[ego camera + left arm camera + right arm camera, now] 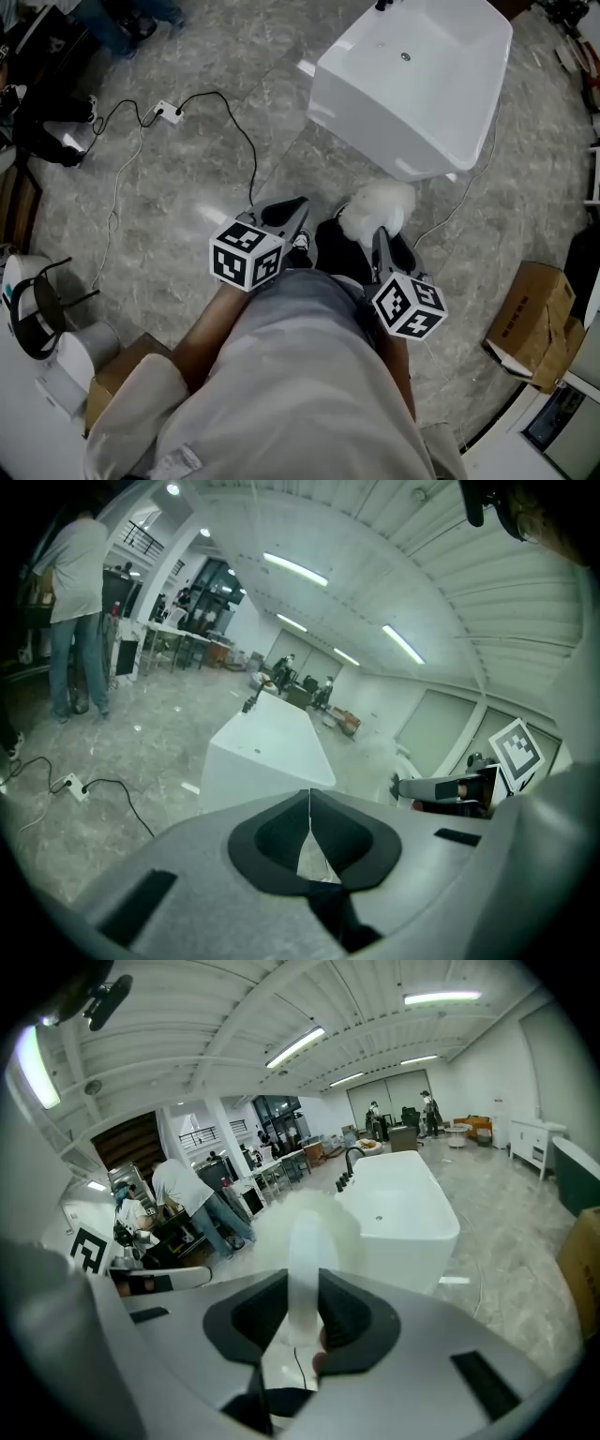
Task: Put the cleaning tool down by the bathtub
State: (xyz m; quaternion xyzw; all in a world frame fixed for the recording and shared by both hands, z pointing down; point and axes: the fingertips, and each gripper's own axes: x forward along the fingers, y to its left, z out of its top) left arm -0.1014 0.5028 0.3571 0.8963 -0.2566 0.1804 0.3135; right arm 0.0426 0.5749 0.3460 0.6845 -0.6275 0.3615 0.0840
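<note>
A white freestanding bathtub (412,84) stands on the marble floor ahead of me; it also shows in the left gripper view as the bathtub (267,752) and in the right gripper view as the bathtub (403,1208). My right gripper (380,239) is shut on the white handle of a fluffy white cleaning tool (378,206), a duster whose head (305,1227) rises in front of the jaws, held in the air short of the tub. My left gripper (295,214) hangs beside it, shut with nothing in it; its jaws meet in the left gripper view (308,803).
A black cable and power strip (169,112) lie on the floor to the left. Cardboard boxes (534,314) sit at the right, another box (117,370) and a white stool at the lower left. People stand at tables far off (80,602).
</note>
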